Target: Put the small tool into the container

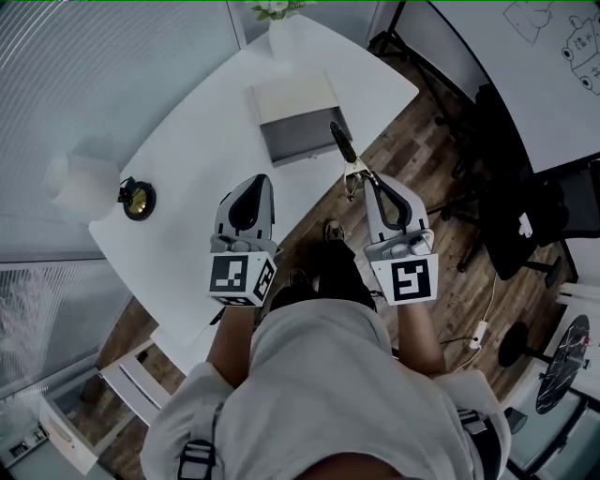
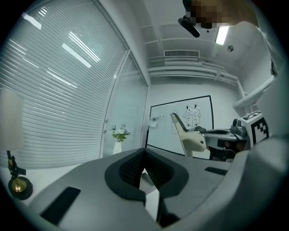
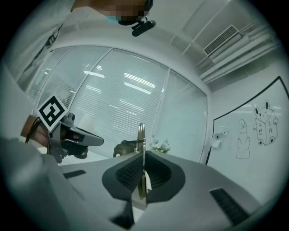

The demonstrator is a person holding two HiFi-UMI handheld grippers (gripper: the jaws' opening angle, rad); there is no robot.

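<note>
White table (image 1: 187, 178) below; small tool (image 1: 341, 142) clamped in right tongs (image 1: 360, 176), near container (image 1: 298, 131).

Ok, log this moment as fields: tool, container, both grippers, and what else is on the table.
tool: clamped in the right gripper, sticking out ahead of the jaws; not in the container yet
container: grey box on the white table, just ahead of the tool
right gripper: shut on tool
left gripper: shut, nothing between the jaws
also on table: vase with flowers at the far end; brass item at the left
</note>
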